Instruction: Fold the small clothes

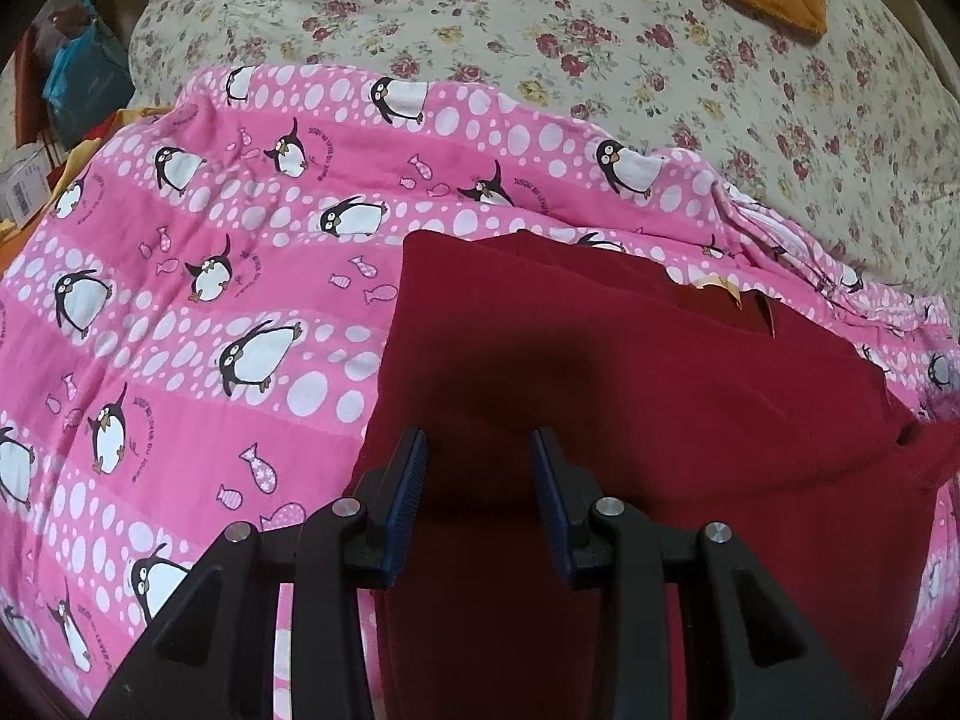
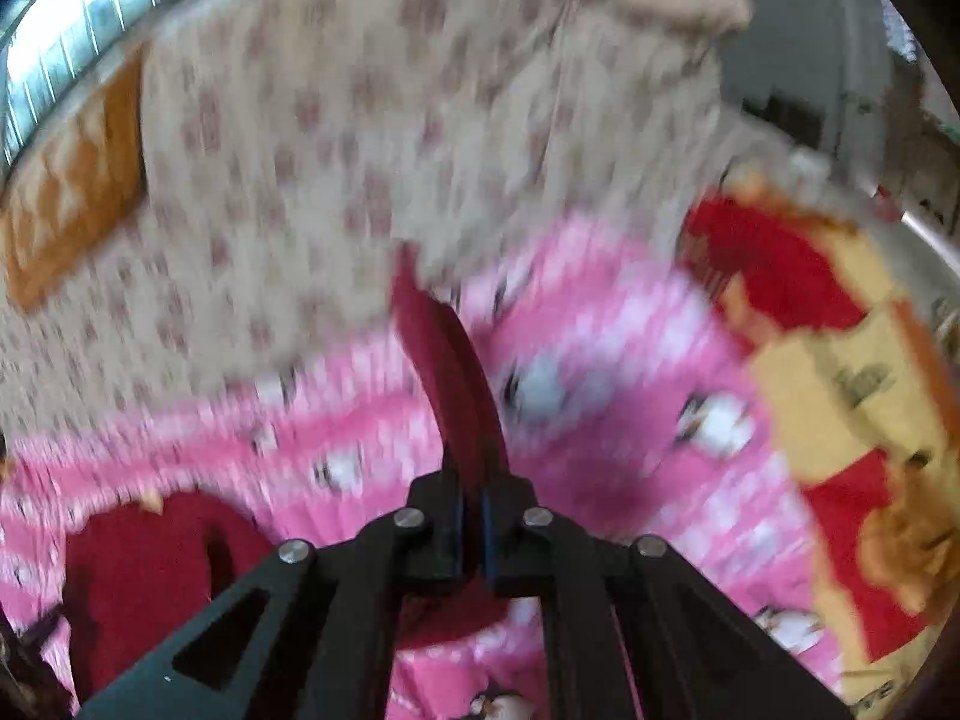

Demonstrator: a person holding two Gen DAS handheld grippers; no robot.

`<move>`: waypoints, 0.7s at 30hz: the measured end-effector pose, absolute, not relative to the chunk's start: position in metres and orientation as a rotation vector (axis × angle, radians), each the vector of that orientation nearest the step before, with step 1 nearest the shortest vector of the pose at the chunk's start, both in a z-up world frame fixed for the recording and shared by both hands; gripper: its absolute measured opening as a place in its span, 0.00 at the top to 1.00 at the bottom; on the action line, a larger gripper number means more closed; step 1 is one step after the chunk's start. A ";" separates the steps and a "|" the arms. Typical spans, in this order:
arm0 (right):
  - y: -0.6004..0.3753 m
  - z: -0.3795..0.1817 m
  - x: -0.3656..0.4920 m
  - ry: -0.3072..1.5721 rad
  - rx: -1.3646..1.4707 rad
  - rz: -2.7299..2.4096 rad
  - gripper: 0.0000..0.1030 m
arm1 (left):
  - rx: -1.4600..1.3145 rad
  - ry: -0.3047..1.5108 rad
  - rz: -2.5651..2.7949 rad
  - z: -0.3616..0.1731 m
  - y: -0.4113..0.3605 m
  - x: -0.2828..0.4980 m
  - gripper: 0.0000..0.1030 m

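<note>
The dark red garment [image 1: 630, 396] lies on a pink penguin-print blanket [image 1: 198, 312] on the bed, under and ahead of the left gripper [image 1: 480, 450], whose fingers stand spread, holding nothing. The blanket's small curved lettering is unreadable. The right gripper [image 2: 473, 498] has its fingers pinching a strip of the garment.

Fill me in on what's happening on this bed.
A person is folding a dark red garment on a pink penguin blanket, with a claw in each hand. The right claw is shut on a strip of the red cloth, which stretches away from it across the blanket; that view is blurred. The left claw hangs over the garment, its jaws apart with nothing pinched between them.
</note>
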State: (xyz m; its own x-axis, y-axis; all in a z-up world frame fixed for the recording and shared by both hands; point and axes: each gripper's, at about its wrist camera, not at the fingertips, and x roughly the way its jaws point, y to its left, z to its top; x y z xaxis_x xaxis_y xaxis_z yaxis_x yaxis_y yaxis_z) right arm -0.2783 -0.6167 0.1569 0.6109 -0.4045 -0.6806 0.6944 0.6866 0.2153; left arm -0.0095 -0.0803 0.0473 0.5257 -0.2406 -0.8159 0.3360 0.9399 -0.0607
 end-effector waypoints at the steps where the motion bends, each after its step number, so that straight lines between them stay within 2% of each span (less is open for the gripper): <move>1: -0.619 0.165 -0.281 0.632 0.463 -0.683 0.96 | 0.112 0.957 -0.349 0.047 -0.081 -0.010 0.86; 2: -0.624 0.167 -0.281 0.658 0.444 -0.709 0.91 | 0.114 0.957 -0.352 0.048 -0.082 -0.011 0.86; 5: -0.640 0.150 -0.283 0.848 0.428 -0.842 0.57 | 0.113 0.955 -0.364 0.050 -0.082 -0.013 0.86; 10: -0.643 0.140 -0.311 0.813 0.562 -0.853 0.55 | 0.109 0.956 -0.369 0.051 -0.081 -0.015 0.86; 15: -0.637 0.118 -0.283 0.810 0.690 -0.687 0.55 | 0.105 0.961 -0.360 0.049 -0.081 -0.013 0.86; 16: -0.635 0.113 -0.275 0.813 0.696 -0.681 0.53 | 0.109 0.960 -0.358 0.049 -0.081 -0.013 0.86; 18: -0.636 0.095 -0.253 0.840 0.708 -0.702 0.43 | 0.121 0.955 -0.358 0.048 -0.083 -0.013 0.86; 21: -0.651 0.063 -0.228 0.888 0.747 -0.744 0.44 | 0.142 0.951 -0.357 0.047 -0.084 -0.012 0.86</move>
